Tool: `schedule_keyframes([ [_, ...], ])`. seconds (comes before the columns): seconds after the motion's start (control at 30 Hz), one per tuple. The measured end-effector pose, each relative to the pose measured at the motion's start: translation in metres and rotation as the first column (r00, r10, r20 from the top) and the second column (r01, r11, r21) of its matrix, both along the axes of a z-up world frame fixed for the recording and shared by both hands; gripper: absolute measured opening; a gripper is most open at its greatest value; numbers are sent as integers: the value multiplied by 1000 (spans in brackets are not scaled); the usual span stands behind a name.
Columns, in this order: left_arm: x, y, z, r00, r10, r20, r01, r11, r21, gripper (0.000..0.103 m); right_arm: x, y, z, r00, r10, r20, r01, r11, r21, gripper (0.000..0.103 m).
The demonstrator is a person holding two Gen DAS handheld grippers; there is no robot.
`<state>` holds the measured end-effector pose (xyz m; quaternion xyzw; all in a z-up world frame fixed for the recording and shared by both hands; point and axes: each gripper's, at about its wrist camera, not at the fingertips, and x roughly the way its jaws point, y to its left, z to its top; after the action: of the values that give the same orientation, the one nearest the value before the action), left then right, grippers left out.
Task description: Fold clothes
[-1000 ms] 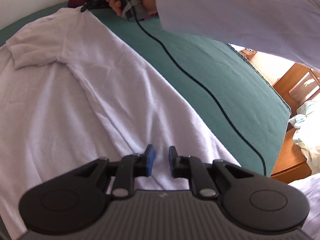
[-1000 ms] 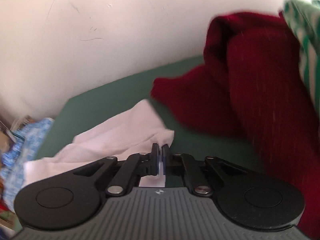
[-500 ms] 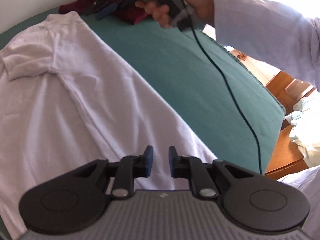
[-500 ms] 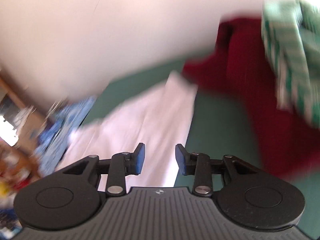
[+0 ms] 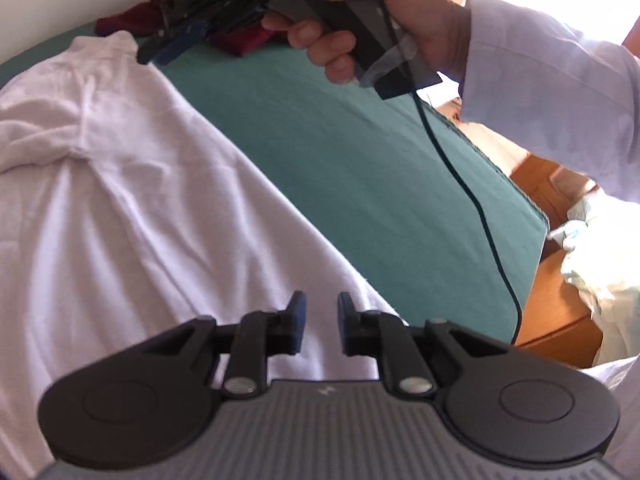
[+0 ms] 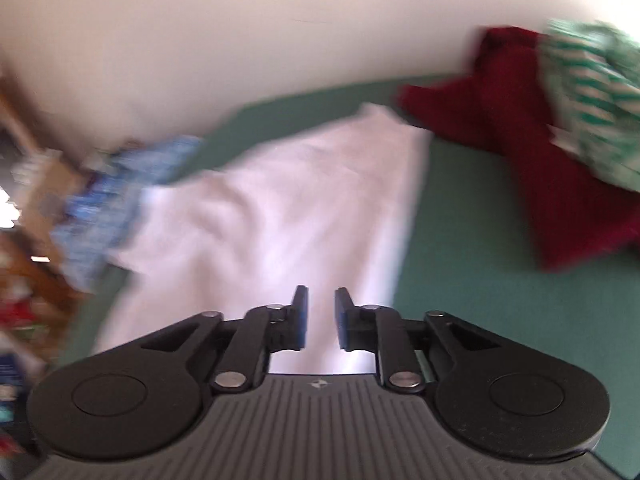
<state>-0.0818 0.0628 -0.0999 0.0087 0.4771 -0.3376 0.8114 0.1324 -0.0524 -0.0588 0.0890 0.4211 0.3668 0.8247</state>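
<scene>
Two grippers work over a white T-shirt that lies spread on a green bedcover, its side edge running diagonally beneath both tools. The left gripper hovers over the lower hem region with its fingers a little apart and nothing between them. The right gripper, held in a hand, has just been closing slightly from a wider spread; its fingers stand apart and empty above the shirt. Expect light, limp, thin fabric (it wrinkles and drags rather than sliding stiffly). Take hold at doubled edges: the hem corner and the shoulder seam near the sleeve. A red garment lies just beyond the collar end.
</scene>
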Motion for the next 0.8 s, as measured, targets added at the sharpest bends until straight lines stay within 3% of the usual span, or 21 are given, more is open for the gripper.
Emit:
schedule_keyframes([
  [0.07,-4,26,7,994,109,28,-110,994,15,16,-1,55,16,990,121,70,-119,993,-22,44],
  [0.13,-12,54,9,975,210,73,-214,975,66,15,-9,118,25,955,246,165,-231,967,-106,46],
  [0.3,-43,130,10,892,433,132,-448,886,119,18,-39,271,3,803,495,333,-380,854,-355,46],
  [0.37,-56,158,11,850,500,165,-522,840,146,29,-47,314,-12,751,562,347,-400,805,-439,46],
  [0.4,-61,171,11,832,527,175,-551,820,151,30,-50,330,-18,735,586,340,-412,785,-463,46],
  [0.47,-63,186,10,814,554,173,-577,806,134,31,-54,358,-29,711,626,321,-426,746,-511,46],
  [0.57,-60,206,11,787,588,185,-611,784,110,33,-50,377,-40,723,633,276,-411,716,-565,45],
  [0.6,-57,212,11,776,600,192,-624,775,100,36,-45,377,-39,741,617,266,-411,729,-548,41],
  [0.67,-35,222,13,746,628,220,-655,752,75,59,-27,370,-28,802,543,251,-404,801,-442,42],
  [0.73,-12,233,15,714,655,247,-685,727,49,61,5,361,-12,888,413,203,-346,890,-298,45],
  [0.8,18,246,12,671,699,248,-726,687,31,61,39,362,-1,943,285,172,-239,940,-245,48],
])
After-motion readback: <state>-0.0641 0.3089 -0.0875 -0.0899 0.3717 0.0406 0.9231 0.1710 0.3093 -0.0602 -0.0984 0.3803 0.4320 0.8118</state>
